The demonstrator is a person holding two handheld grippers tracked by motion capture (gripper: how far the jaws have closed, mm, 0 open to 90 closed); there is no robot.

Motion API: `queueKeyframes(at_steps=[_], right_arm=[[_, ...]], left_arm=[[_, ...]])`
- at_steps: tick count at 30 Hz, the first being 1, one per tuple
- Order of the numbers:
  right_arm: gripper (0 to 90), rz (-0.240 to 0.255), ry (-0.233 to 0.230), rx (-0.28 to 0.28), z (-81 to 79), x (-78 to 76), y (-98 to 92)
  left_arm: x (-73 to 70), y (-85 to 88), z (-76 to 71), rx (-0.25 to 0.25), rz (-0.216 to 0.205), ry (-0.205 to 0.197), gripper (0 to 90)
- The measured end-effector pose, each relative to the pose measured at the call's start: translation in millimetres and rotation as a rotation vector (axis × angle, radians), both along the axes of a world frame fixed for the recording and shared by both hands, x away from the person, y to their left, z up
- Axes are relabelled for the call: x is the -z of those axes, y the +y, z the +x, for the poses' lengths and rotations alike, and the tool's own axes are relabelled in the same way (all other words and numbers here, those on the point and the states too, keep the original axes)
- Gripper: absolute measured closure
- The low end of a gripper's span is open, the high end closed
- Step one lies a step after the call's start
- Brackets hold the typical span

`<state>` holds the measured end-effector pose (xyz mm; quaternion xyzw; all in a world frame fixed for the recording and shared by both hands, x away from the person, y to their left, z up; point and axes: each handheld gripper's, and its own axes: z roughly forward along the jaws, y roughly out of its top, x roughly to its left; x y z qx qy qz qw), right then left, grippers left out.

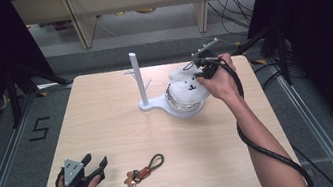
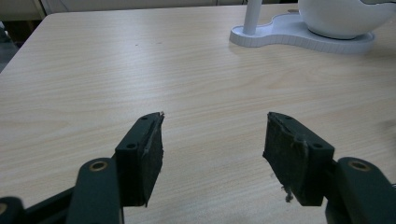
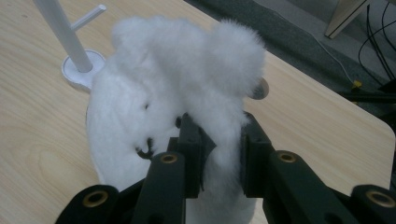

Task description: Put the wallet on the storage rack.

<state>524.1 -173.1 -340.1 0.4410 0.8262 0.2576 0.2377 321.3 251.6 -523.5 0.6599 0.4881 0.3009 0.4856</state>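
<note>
The high view takes in a key ring lying near the bench's front edge, just beside the wide-open, empty left hand-held gripper. The right gripper view shows the right hand-held gripper pinching a fluffy white plush toy atop the white stand's round base.

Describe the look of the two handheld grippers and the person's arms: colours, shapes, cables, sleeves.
Both grippers are black two-jaw tools. The left gripper carries a grey three-cornered plate on top; its jaws are flat-faced blocks with worn, frayed pads and brass-coloured rivets at the links. The right gripper has the same pads and rivets, and a thick black cable trails along the forearm. Both forearms are bare, without sleeves.
</note>
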Motion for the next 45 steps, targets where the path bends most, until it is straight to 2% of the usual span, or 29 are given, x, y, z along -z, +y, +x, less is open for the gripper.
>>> queueKeyframes(at_steps=[6,11,18,23,24,27,29,37,40,45], right_arm=[[75.0,-0.026,0.004,-0.005,4.4,7.6,4.8],[74.6,-0.084,0.015,-0.016,6.8,16.6,11.6],[74.0,-0.139,-0.001,-0.037,8.0,16.9,20.5],[72.5,-0.167,0.018,-0.035,10.1,20.5,28.6],[72.0,-0.183,0.000,-0.036,11.0,21.4,30.2],[71.5,-0.196,0.006,-0.045,12.3,25.4,35.6],[71.2,-0.225,-0.007,-0.036,12.6,26.7,38.0],[69.0,-0.254,-0.009,-0.043,15.1,30.9,40.0],[65.2,-0.247,-0.014,-0.044,16.1,32.0,38.4],[56.0,-0.191,-0.013,-0.029,14.7,29.7,33.3]], left_arm=[[-0.1,0.2,-0.2,0.001,0.002,0.000,36.7],[-0.1,0.2,-0.2,0.001,0.003,0.001,36.7],[0.1,-0.1,-0.1,0.002,0.002,-0.002,36.7],[0.1,0.0,-0.1,0.002,0.000,-0.003,36.7],[0.1,0.0,-0.1,0.003,0.000,-0.003,36.7],[0.1,0.1,0.0,0.003,0.000,-0.003,36.7],[0.1,0.1,-0.1,0.003,0.000,-0.004,36.7],[0.1,-0.1,-0.1,0.005,0.003,-0.003,36.7],[0.2,-0.1,-0.1,0.006,0.001,-0.006,36.7],[0.1,-0.2,-0.2,0.007,0.003,-0.005,36.5]])
